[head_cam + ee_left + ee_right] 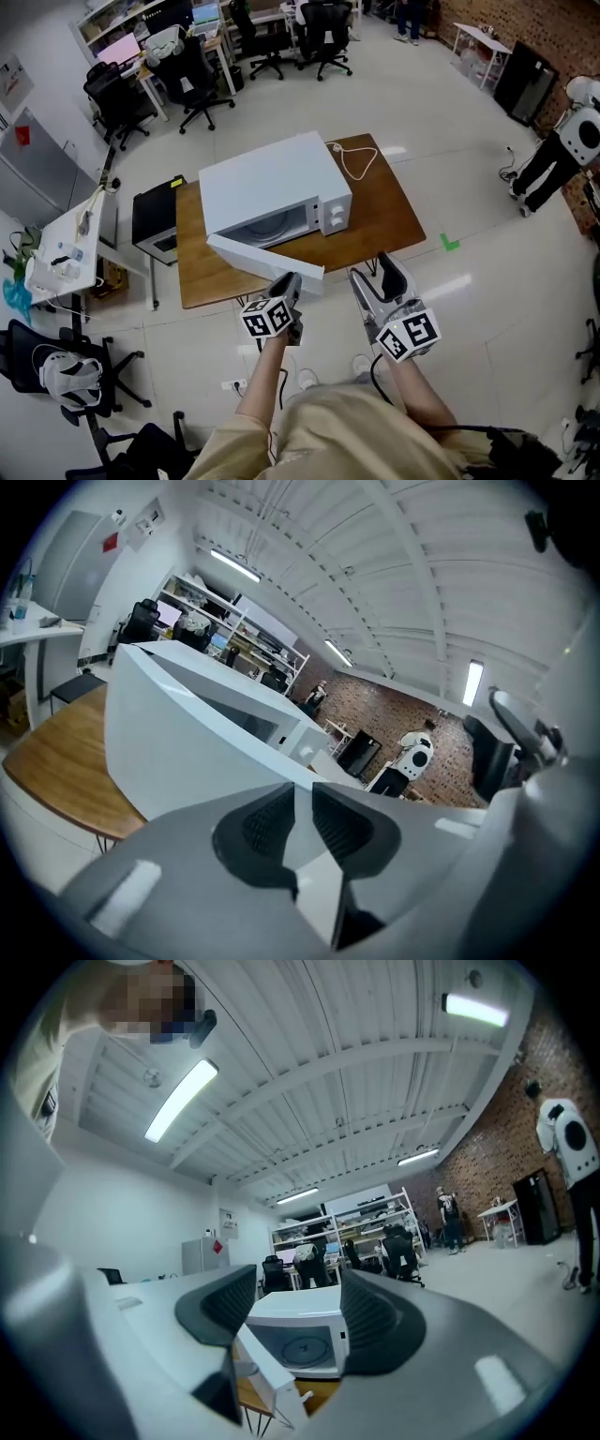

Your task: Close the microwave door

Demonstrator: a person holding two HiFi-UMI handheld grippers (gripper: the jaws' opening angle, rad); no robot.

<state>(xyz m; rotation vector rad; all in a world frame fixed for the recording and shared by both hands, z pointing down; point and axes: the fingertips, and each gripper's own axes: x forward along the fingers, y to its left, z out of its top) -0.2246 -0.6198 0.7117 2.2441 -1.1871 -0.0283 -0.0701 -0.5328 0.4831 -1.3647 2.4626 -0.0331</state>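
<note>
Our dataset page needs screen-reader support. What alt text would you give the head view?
A white microwave sits on a wooden table with its door swung open toward the person. The left gripper grips the door's outer edge; the right gripper hovers alongside, jaws open.

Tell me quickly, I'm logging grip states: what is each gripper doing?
Left gripper: closed on the open microwave door, at its edge.
Right gripper: open, empty.
</note>
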